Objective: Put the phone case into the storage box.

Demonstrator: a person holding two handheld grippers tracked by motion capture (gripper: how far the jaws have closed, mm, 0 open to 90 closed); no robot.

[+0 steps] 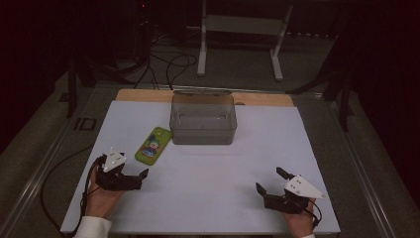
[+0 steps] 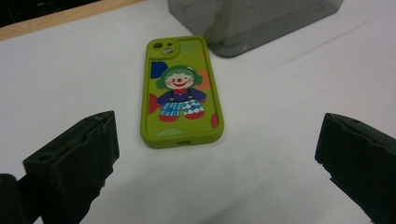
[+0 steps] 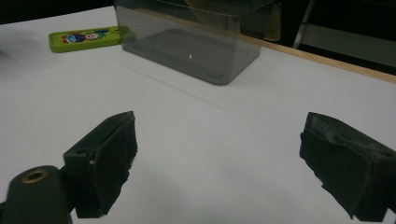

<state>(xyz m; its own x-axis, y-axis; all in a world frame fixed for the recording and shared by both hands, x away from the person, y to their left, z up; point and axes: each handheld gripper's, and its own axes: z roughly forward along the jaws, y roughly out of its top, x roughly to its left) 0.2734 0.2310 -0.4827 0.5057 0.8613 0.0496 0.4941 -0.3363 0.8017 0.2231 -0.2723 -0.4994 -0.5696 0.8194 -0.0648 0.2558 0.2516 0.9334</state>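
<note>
A green phone case with a cartoon clown (image 1: 153,145) (image 2: 181,92) (image 3: 85,38) lies flat on the white table cover, left of a clear grey plastic box (image 1: 203,119) (image 2: 252,21) (image 3: 196,39). My left gripper (image 1: 130,179) (image 2: 212,163) rests near the front left, a short way in front of the phone case, open with nothing between its jaws. At the front right my right gripper (image 1: 271,182) (image 3: 219,163) stands open and empty, pointing toward the box.
The white cover (image 1: 208,188) spans most of the table, with a wooden edge (image 1: 143,95) showing at the back. Beyond it a white metal stand (image 1: 240,34) and cables (image 1: 171,62) sit on the floor.
</note>
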